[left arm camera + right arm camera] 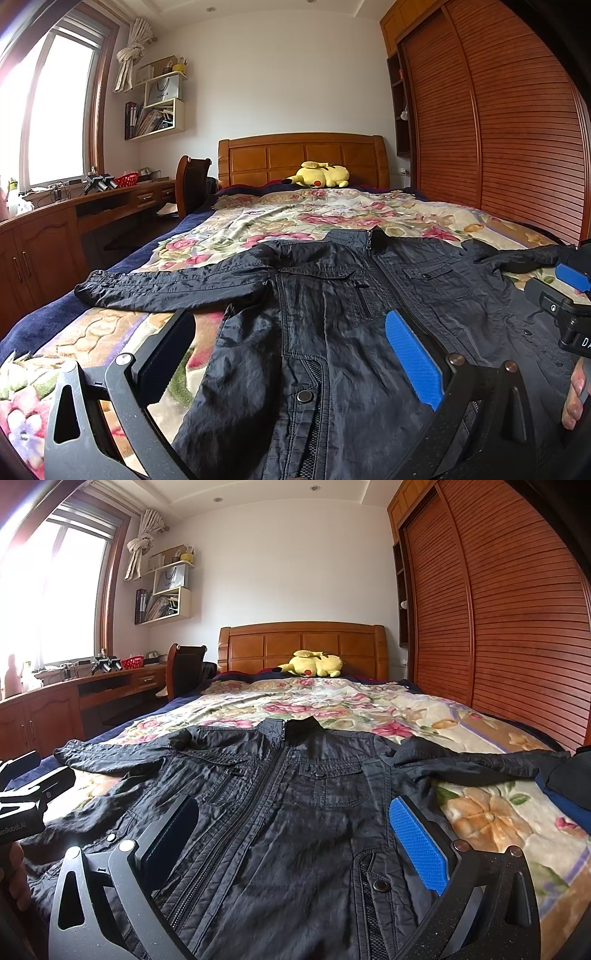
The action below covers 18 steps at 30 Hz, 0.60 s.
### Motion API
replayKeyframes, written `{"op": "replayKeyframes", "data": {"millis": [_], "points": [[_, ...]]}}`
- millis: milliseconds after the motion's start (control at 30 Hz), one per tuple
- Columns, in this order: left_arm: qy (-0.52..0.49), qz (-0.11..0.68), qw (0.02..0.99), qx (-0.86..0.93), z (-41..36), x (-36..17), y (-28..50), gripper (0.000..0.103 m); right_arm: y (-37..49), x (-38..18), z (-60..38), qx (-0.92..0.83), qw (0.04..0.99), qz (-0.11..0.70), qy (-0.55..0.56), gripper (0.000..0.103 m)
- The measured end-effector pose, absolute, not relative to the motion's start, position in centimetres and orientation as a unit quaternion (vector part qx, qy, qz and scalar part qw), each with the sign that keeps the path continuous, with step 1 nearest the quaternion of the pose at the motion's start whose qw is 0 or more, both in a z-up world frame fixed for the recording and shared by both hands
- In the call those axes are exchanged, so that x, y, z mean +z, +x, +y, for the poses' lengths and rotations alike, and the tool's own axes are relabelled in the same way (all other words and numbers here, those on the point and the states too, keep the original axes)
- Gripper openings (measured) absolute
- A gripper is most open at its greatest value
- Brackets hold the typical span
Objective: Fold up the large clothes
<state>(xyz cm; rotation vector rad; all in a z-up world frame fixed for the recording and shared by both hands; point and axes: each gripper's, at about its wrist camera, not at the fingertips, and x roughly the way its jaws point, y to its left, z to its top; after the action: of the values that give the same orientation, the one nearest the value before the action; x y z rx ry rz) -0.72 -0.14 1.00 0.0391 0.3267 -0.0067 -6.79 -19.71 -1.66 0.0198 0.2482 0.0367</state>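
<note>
A dark zipped jacket (332, 317) lies front-up on the floral bedspread (295, 218), collar pointing at the headboard and both sleeves spread out sideways. My left gripper (291, 339) hovers open low over the jacket's left half, its black and blue fingers (413, 358) wide apart with nothing between them. In the right wrist view the same jacket (295, 797) fills the foreground. My right gripper (295, 823) is open above the hem on the right half, and holds nothing. Each gripper also shows at the edge of the other's view: right gripper (561, 291), left gripper (37, 779).
A yellow plush toy (310, 663) rests against the wooden headboard (303, 646). Slatted wardrobe doors (498, 620) run close along the bed's right side. A desk (92, 206) and chair (192, 184) stand left under the window. A person's fingers (572, 391) show at the right edge.
</note>
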Motion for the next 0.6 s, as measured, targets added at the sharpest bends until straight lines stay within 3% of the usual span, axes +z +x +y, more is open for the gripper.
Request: {"op": "replayKeyframes", "data": {"millis": [600], "points": [[0.020, 0.161, 0.987, -0.003, -0.11, 0.88, -0.77, 0.103, -6.84, -1.65, -19.77, 0.018, 0.992, 0.123, 0.011, 0.103]]}}
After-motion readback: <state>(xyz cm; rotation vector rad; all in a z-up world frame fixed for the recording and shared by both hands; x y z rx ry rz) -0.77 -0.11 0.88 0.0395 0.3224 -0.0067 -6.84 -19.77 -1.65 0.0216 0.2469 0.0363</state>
